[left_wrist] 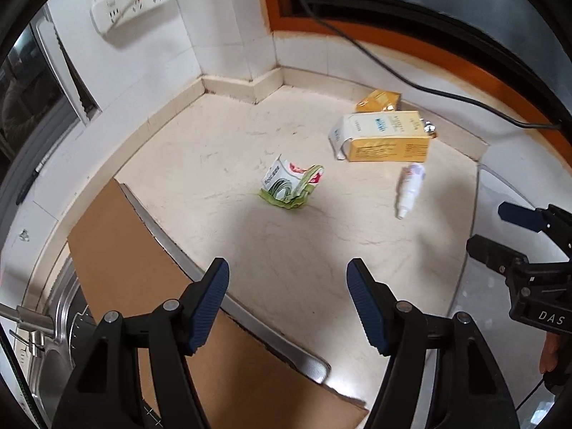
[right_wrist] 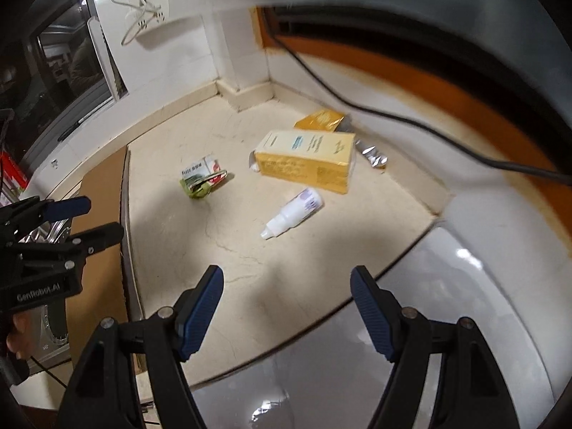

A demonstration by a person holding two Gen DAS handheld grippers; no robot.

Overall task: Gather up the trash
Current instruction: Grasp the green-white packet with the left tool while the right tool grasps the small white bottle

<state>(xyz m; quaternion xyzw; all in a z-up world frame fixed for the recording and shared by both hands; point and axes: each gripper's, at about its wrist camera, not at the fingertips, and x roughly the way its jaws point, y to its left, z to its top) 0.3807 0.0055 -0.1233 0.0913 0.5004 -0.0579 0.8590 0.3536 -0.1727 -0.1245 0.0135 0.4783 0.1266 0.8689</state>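
Observation:
Several pieces of trash lie on a beige counter. A crumpled green-and-white wrapper sits mid-counter. Beyond it are a yellow carton, a small white bottle on its side, a yellow packet and a foil scrap. My left gripper hangs open short of the wrapper, nothing between its pads. My right gripper is open too, short of the bottle, and empty.
A brown cardboard sheet covers the left counter edge beside a steel sink. A black cable runs along the orange-framed back wall. A power strip hangs on the tiled wall. A glossy grey surface borders the counter on the right.

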